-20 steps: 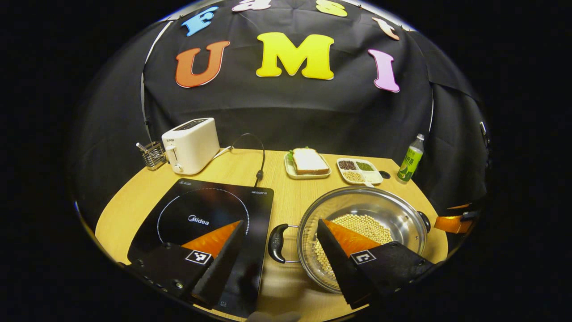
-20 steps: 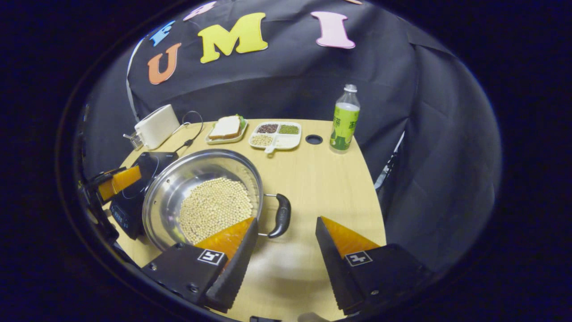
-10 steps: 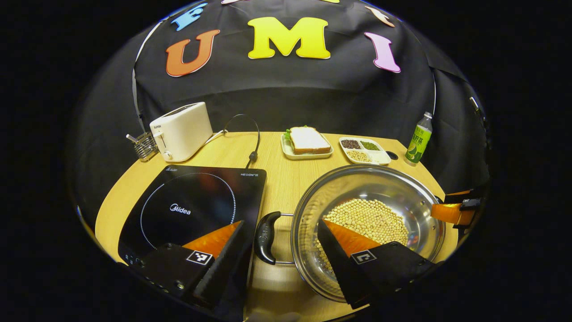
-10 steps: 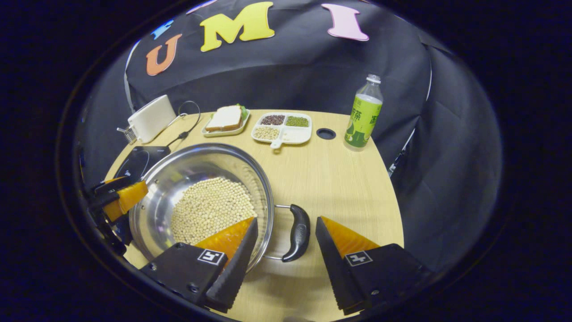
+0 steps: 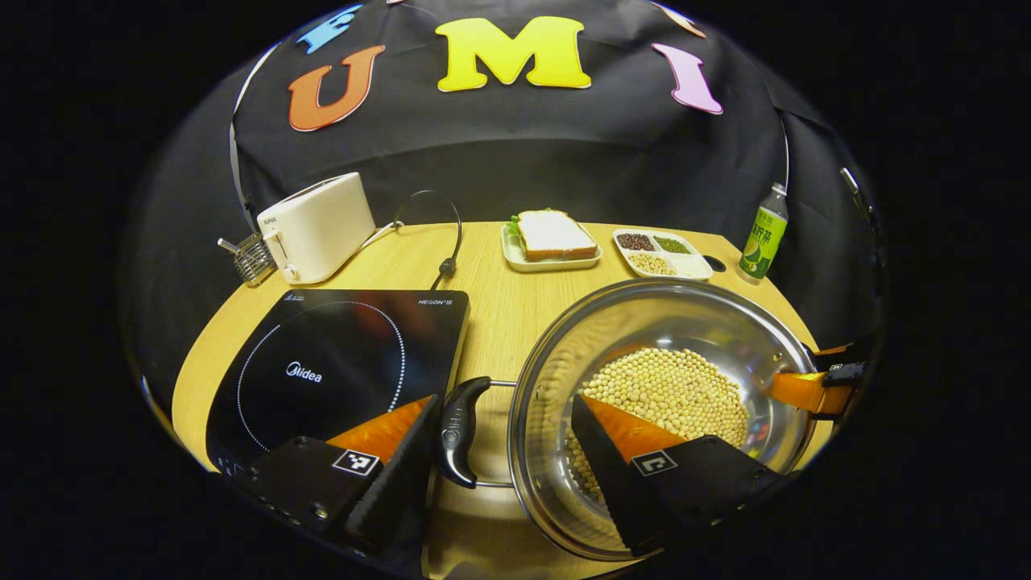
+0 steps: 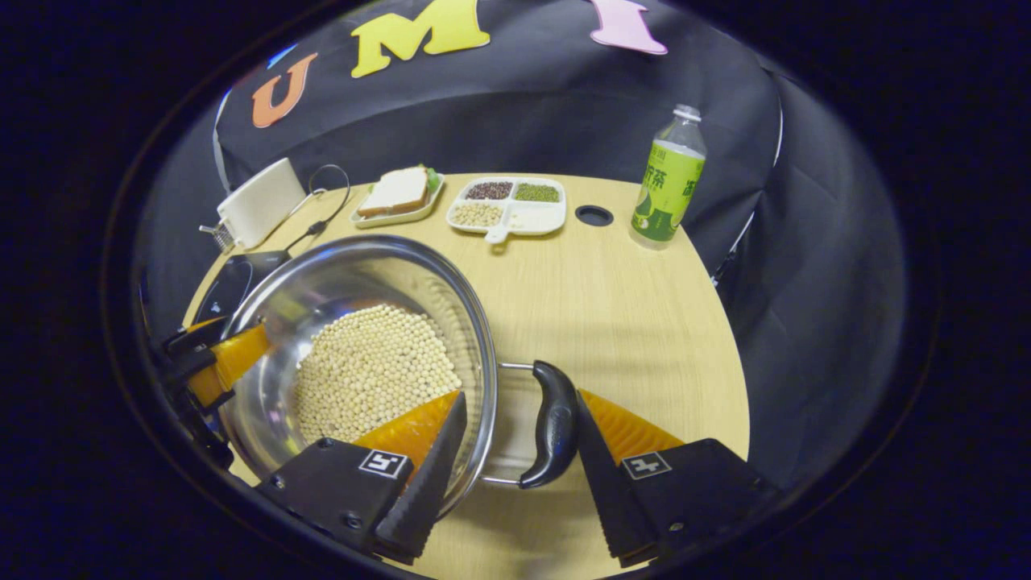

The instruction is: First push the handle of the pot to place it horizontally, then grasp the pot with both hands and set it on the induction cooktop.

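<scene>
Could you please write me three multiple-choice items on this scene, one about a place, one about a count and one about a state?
1. Where does the pot stand relative to the induction cooktop, in the left gripper view?
A. On top of it
B. On the table to its right
C. Behind the toaster

2. How many compartments of the divided dish hold grains?
A. Three
B. One
C. Five

3. How is the left claw set?
A. Shut on the bottle
B. Shut on nothing
C. Open, straddling the pot's near handle

Answers: 1 B, as the pot sits on bare wood beside the cooktop's right edge. 2 A, as dark, green and pale grains fill three sections and the fourth looks empty. 3 C, as its fingers stand wide apart either side of the handle.
</scene>
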Demonstrator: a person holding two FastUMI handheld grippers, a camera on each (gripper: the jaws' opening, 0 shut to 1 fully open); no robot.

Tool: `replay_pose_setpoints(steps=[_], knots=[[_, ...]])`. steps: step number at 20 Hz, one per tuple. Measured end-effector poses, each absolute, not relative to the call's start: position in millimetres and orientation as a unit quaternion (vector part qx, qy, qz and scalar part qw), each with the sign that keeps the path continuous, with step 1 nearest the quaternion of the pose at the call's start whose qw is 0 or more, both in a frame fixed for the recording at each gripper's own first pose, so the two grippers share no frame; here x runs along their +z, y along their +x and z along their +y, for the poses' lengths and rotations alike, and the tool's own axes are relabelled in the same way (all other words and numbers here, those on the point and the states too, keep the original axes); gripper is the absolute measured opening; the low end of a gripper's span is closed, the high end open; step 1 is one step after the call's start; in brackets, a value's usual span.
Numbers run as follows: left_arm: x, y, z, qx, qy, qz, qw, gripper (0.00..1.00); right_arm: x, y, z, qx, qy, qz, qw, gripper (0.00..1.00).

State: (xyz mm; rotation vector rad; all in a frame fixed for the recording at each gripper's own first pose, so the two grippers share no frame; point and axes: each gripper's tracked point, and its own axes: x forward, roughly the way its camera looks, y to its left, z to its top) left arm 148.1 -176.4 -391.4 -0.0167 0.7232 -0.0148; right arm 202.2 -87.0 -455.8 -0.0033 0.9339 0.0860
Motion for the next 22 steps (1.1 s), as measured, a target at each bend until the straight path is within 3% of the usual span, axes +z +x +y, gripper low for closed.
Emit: replay_pose_setpoints(steps=[5, 6, 7, 8, 10, 18, 22], knots=[[-394, 148, -174, -0.001, 0.008, 0.355, 0.935, 0.96, -459, 202, -87, 0.031, -0.006, 0.454, 0.891, 0.75], [-395, 148, -166, 0.011, 0.018, 0.355, 0.935, 0.82, -460, 201, -87, 0.029, -0.009, 0.456, 0.889, 0.75], [-394, 148, -166, 0.013, 0.020, 0.354, 0.935, 0.87, -460, 201, -87, 0.027, -0.013, 0.459, 0.888, 0.75], [-397, 148, -167, 0.012, 0.027, 0.354, 0.935, 0.73, -460, 201, -88, 0.023, -0.014, 0.460, 0.888, 0.75], [-396, 149, -165, 0.014, 0.044, 0.349, 0.936, 0.74, -460, 201, -88, 0.021, -0.010, 0.459, 0.888, 0.77], [-393, 150, -165, 0.010, 0.029, 0.343, 0.939, 0.67, -457, 201, -88, 0.031, 0.030, 0.466, 0.884, 0.57], [-390, 151, -165, 0.010, 0.018, 0.349, 0.937, 0.66, -456, 195, -86, 0.029, 0.040, 0.468, 0.882, 0.56]])
